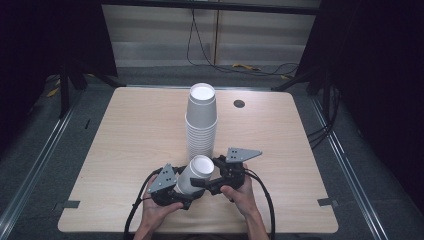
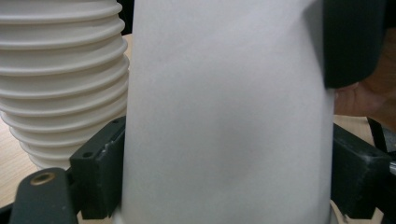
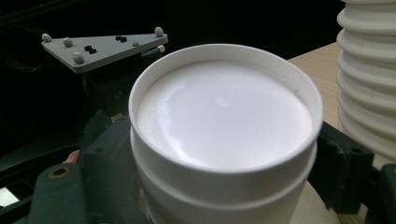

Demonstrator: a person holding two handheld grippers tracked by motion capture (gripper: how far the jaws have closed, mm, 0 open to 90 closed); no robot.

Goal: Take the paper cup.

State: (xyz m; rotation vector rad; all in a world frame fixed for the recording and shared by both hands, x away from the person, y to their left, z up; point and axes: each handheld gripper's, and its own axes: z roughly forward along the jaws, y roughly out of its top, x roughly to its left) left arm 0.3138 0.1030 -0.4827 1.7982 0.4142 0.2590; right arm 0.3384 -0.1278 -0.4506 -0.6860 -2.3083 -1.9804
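The left gripper (image 1: pixel 186 187) was clamped on the side of a white paper cup (image 1: pixel 195 174), both black jaws hugging its wall in the left gripper view, and the right gripper (image 1: pixel 209 181) was closed around the same piece from the other side, near its base end. Looking closer in the right gripper view, that held piece (image 3: pixel 224 126) was actually two cups nested together, bottom end up toward the camera, with a seam between the outer one and the inner one. So: two grippers, two hands, one nested pair held between them at the near edge of the table (image 1: pixel 125 140), tilted rather than upright. Just beyond it, toward the far side and pretty much centred left to right, stood one tall stack of cups (image 1: pixel 201 120), upside down with a flat bottom on top. I couldn't count the stack exactly, the rims bunch up too tight, but it was well over ten. The held pair sat just in front of the stack's base. One small dark round hole (image 1: pixel 239 104) sat in the tabletop, right of the stack's top.
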